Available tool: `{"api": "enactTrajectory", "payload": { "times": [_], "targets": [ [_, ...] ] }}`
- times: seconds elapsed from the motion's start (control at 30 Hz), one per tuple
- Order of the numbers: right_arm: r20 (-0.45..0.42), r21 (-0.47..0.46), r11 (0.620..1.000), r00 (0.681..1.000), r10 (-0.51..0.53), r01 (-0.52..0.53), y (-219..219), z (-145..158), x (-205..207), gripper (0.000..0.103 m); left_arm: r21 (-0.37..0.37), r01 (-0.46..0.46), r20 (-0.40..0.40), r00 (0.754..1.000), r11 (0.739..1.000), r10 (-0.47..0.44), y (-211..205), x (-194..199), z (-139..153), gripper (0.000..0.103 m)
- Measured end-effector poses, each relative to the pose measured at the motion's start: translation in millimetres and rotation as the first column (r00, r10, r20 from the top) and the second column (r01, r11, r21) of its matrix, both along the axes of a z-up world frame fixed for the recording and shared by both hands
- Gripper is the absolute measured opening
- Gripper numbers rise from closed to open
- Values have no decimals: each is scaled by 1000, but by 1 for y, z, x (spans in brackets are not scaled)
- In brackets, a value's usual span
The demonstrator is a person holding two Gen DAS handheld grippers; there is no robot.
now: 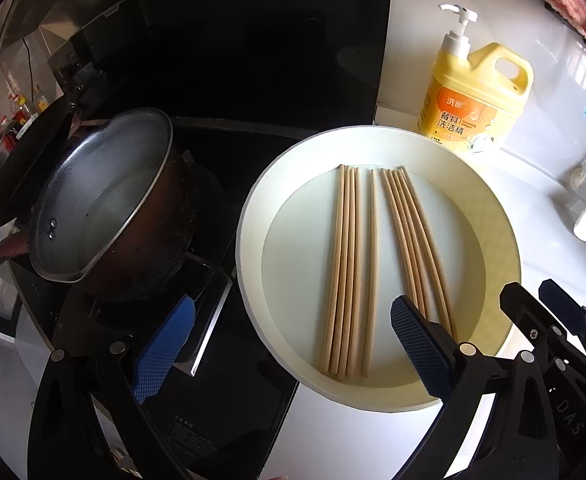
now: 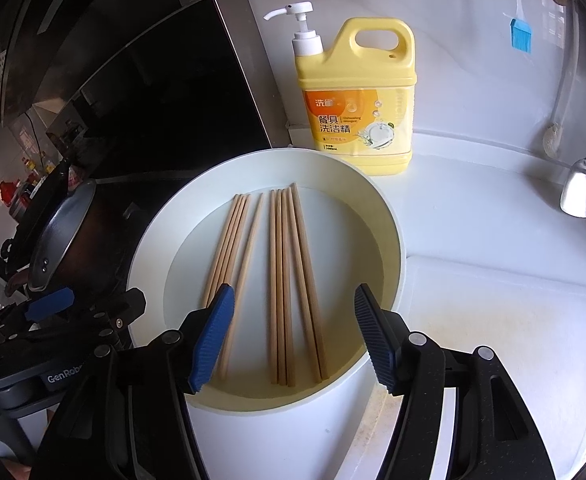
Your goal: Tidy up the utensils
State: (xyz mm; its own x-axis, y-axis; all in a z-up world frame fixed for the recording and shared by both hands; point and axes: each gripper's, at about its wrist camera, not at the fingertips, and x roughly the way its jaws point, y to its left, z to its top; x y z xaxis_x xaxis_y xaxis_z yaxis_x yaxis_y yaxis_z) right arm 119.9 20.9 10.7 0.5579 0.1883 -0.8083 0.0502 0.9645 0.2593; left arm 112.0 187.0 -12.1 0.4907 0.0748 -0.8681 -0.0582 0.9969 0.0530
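Jaws spread wide on left gripper (image 1: 289, 354) and right gripper (image 2: 293, 338), nothing held. Wooden chopsticks (image 2: 281, 280) laid flat in white plate (image 2: 393, 240), in two bunches plus one single. Judged light, stiff, thin, rolly. Best pinched near middle.

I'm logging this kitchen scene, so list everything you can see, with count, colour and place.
chopsticks: nine, light wood, lying in the basin
basin: one, cream, on the counter
detergent bottle: one, yellow with white pump, behind the basin
pot: one, dark outside and grey inside, on the stove left of the basin
brush: one, blue head, on the wall
spatula: one, silver, hanging at right
left tongs: open, blue pads
right tongs: open, blue pads
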Motion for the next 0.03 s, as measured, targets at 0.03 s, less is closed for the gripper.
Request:
{"api": "enactTrajectory", "payload": {
  "times": [0.03],
  "targets": [
    [-1, 0, 1000, 1000, 0, 0, 0, 0, 0, 60, -2, -2, -1, 1000, 1000, 2, 0, 0, 0, 97]
  ]
}}
